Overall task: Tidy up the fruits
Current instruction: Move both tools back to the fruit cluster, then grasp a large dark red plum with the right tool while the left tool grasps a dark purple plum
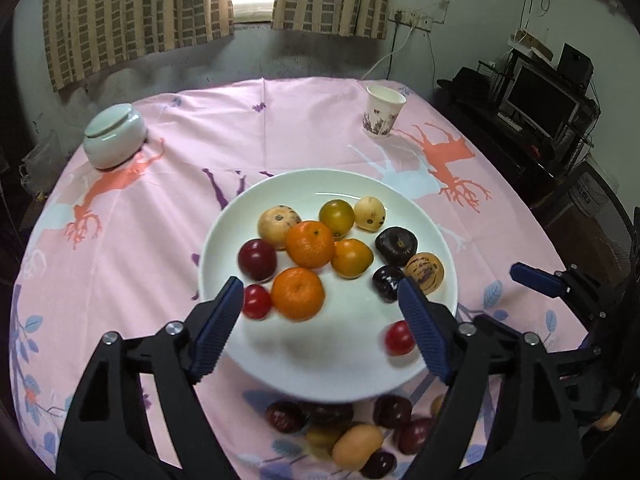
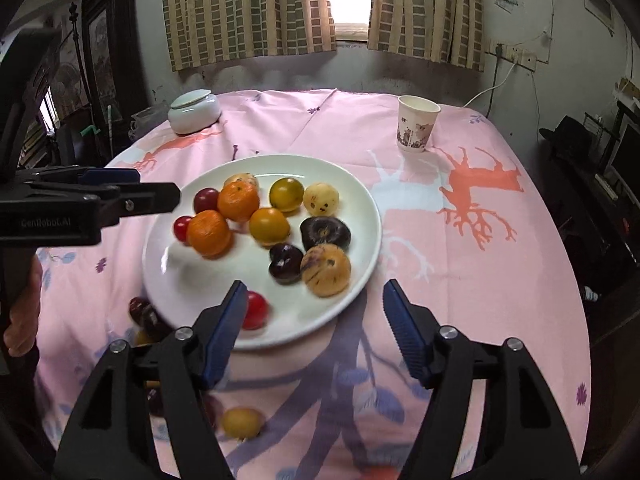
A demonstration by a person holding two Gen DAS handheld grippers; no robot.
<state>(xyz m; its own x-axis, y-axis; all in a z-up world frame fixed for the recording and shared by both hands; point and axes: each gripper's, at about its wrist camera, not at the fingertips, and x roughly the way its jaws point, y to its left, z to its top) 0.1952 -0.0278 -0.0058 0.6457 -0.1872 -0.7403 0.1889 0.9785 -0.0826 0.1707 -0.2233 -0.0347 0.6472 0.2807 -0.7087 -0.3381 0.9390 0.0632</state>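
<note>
Fruits (image 1: 310, 244) lie heaped on a round white plate (image 1: 432, 220) just ahead of both tongs, with more loose fruit (image 1: 356, 444) on the table beneath the left tongs (image 1: 322, 308). Left tongs gape wide, holding nothing; right tongs (image 2: 316, 304) likewise stand wide apart, a small red fruit (image 2: 256, 310) beside the left pad. Smooth oranges, dark plums, speckled yellow globes. Pink printed cloth (image 2: 460, 280) covers the table; a paper cup (image 2: 416, 128) and lidded ceramic jar (image 2: 194, 114) stand beyond.

Bare plate (image 1: 344, 364) front (near rim) offers room; loose fruits (image 1: 356, 444) crowd the cloth below.
</note>
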